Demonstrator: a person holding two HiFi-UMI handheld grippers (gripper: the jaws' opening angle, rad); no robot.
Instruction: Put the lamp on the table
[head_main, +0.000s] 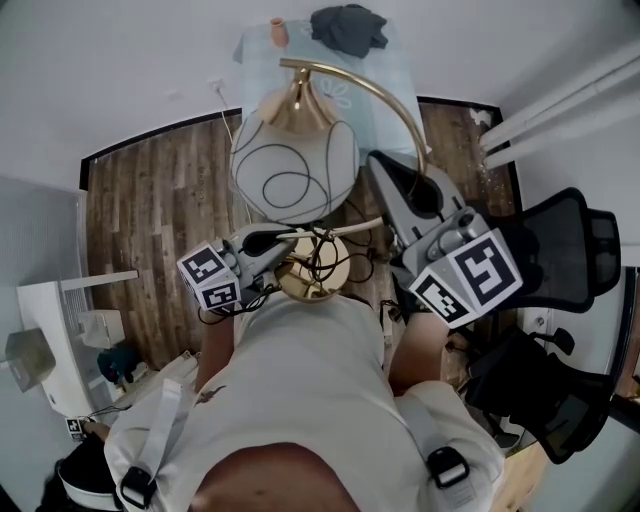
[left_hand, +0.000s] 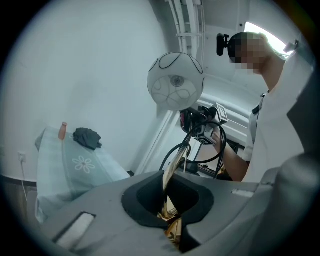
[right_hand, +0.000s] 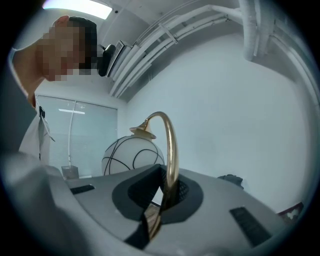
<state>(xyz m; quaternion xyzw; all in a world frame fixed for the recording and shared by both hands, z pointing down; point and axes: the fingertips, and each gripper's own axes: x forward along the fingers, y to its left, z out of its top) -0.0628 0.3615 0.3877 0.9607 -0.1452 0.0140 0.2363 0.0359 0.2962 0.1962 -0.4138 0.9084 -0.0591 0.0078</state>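
Brass-stemmed, your lamp (head_main: 295, 165) hangs in the air near the cloth-covered worktop (head_main: 385, 75), off it, with your left hand-held gripper (head_main: 275, 243) clamped on its lower stem and your right hand-held gripper (head_main: 400, 190) clamped on its curved arm.

You hold the lamp (head_main: 295, 165) in the air. Its white globe shade (left_hand: 175, 82) has thin black lines, and its curved brass arm (head_main: 390, 100) is clamped in the right gripper (head_main: 395, 185). The left gripper (head_main: 290, 240) clamps the stem near the round brass base (head_main: 312, 275). The table (head_main: 258, 70), under a pale green cloth, stands ahead by the wall.
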